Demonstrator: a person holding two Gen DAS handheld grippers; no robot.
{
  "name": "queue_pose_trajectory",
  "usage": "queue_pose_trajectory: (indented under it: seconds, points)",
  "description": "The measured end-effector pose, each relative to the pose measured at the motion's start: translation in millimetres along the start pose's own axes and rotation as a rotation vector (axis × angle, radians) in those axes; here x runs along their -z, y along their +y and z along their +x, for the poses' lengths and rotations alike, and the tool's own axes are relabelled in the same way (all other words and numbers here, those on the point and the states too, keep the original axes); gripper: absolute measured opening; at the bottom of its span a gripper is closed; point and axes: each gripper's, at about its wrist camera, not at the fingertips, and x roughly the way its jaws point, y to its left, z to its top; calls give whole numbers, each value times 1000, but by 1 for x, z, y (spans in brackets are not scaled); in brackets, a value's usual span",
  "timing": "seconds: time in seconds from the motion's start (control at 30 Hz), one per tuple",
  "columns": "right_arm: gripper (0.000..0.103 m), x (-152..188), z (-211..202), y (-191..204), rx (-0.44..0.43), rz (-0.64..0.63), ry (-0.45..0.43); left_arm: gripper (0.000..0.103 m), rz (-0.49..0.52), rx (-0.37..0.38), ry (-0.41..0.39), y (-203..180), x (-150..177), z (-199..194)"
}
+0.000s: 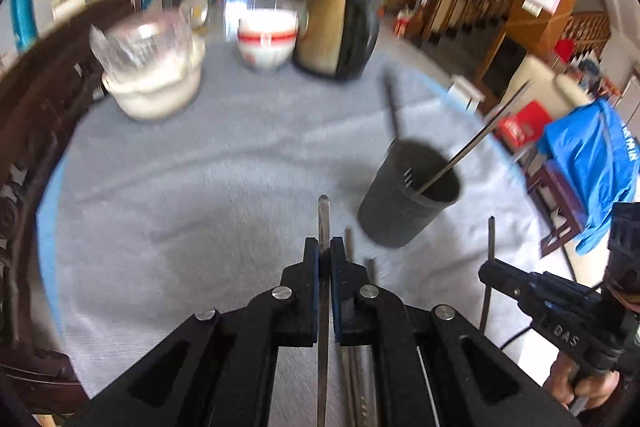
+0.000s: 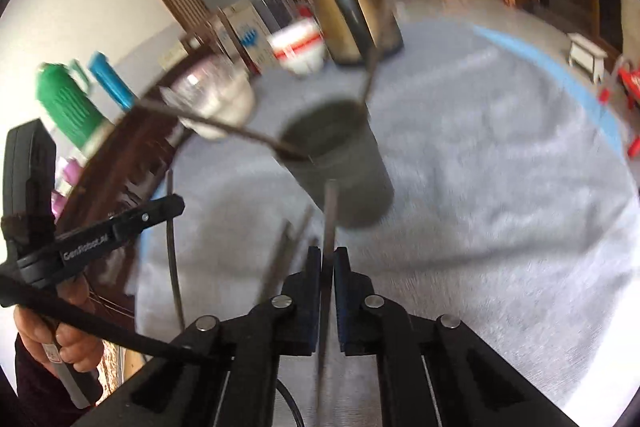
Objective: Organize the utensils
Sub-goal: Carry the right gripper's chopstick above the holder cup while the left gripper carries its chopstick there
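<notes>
Left tool (image 2: 176,205) reads "GenRobot.AI" (blurred).

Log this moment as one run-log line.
left gripper: shut on utensil | right gripper: shut on second utensil | dark cup: upright, holds utensils

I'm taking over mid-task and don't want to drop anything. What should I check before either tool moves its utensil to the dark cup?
1. Left tool shut on a flat metal utensil: ok.
2. Right tool shut on a thin metal utensil: ok.
3. Dark cup upright on the grey cloth: ok.
4. Room in the cup: two handles already lean out of it, but the mouth shows open space: ok.
5. Tools apart from each other: the right tool is at the lower right of the left view, not touching: ok.
6. Which kind of utensil each tool holds: cannot tell, as only the handles show and the frames are blurred.
</notes>
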Motion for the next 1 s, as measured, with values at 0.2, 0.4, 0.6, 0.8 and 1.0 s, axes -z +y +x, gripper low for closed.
queue_pose_trajectory:
  seconds: [0.2,0.4,0.6,0.8,1.0]
  points:
    - [6,-14,-46,26,-4,-82,-148,5,15,14,-140,-8,-7,-63]
    - [6,-28,-93,44,-39,-121,-302,5,52,22,-241,-21,-15,-108]
    - [6,-47,-123,51,-28,-126,-474,5,68,16,-328,-35,-37,-132]
    - [6,-68,-139,57,47,-114,-638,5,53,23,-449,-50,-65,-150]
    - [6,-84,-129,66,117,-124,-758,5,48,20,-593,-67,-86,-147]
